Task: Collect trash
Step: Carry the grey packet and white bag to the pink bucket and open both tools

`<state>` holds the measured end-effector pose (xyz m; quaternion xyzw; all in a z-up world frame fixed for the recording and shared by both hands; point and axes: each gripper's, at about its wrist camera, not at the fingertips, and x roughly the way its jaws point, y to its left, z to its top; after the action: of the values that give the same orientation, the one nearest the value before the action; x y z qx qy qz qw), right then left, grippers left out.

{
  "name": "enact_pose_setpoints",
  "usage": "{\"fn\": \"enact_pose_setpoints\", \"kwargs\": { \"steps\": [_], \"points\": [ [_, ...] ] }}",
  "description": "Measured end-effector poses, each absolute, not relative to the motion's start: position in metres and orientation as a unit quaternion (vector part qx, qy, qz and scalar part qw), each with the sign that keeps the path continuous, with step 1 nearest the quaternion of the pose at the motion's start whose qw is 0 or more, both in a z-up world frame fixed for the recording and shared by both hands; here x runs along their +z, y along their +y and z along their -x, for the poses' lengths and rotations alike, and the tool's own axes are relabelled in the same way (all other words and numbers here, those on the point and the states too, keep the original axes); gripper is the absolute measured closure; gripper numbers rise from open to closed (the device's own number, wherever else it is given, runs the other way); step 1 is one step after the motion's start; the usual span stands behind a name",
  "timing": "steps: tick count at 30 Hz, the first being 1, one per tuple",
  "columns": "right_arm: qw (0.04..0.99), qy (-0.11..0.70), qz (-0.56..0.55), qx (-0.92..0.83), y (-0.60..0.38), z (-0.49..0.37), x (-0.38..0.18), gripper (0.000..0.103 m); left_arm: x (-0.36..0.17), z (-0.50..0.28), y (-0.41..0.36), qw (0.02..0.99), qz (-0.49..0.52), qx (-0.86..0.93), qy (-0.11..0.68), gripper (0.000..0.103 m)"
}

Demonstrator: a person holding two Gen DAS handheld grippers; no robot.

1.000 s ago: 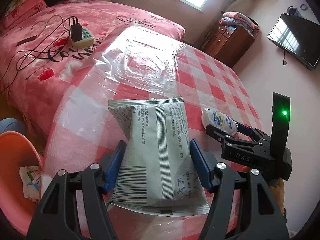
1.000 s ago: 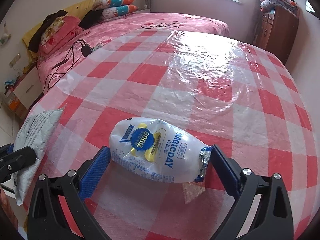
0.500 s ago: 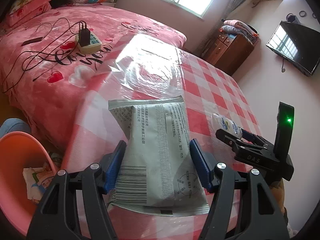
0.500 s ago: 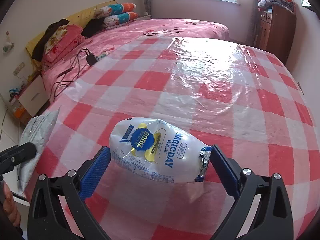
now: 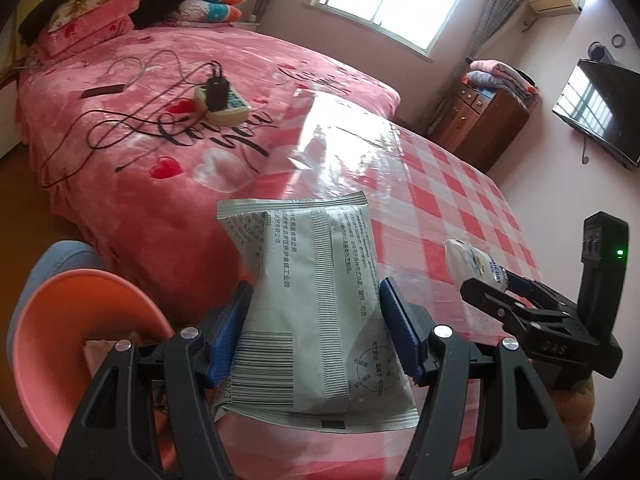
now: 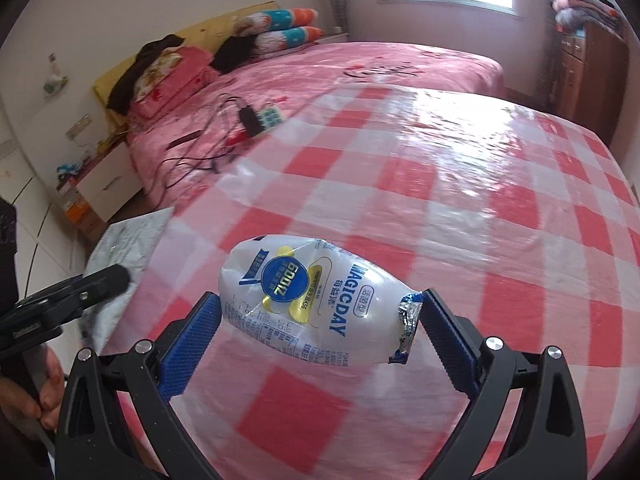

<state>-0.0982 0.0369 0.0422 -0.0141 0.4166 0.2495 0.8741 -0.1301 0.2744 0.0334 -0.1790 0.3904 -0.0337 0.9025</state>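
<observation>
2 pieces of trash are now in the air, 1 per gripper, and both have swung leftward off the checked table toward the bin. At far left in the left wrist view, the orange bin [image 5: 60, 320] sits on the floor beside the bed, with some wrappers already inside; it fills more of the view than 1 second ago, when only its edge showed. Next, the left gripper [image 5: 314, 328] is clenched on the grey snack packet [image 5: 316, 304], blue pads pressing both its sides. Right of it, the right gripper [image 6: 320, 324] grasps the white yogurt pouch [image 6: 316, 304] across its length, lifted clear of the checked tablecloth [image 6: 460, 200]. The grips look unchanged. Judging by this, the pickup is done and dropping both pieces into the bin remains.
</observation>
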Motion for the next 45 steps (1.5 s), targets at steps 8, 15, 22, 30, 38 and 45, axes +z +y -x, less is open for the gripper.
{"fn": "enact_pose_setpoints", "kwargs": {
  "steps": [8,15,22,30,38,45],
  "points": [
    [0.858,0.411,0.047,0.306,0.093,0.118,0.048,0.006,0.031,0.151,0.306,0.908,0.157,0.013,0.387,0.037],
    [0.838,0.401,0.084,0.362,0.148,0.139,0.048,0.006,0.020,0.173,0.340,0.905,0.151,0.058,0.393,0.037],
    [0.813,0.395,0.124,0.410,0.201,0.158,0.042,0.006,0.001,0.188,0.372,0.896,0.153,0.098,0.405,0.037],
    [0.794,0.388,0.171,0.437,0.245,0.170,0.027,0.006,-0.022,0.201,0.399,0.881,0.171,0.129,0.421,0.037],
    [0.778,0.384,0.223,0.445,0.279,0.176,0.004,0.005,-0.043,0.207,0.416,0.868,0.187,0.149,0.436,0.037],
    [0.771,0.384,0.247,0.443,0.289,0.179,-0.010,0.005,-0.054,0.208,0.424,0.859,0.189,0.164,0.447,0.032]
  ]
}}
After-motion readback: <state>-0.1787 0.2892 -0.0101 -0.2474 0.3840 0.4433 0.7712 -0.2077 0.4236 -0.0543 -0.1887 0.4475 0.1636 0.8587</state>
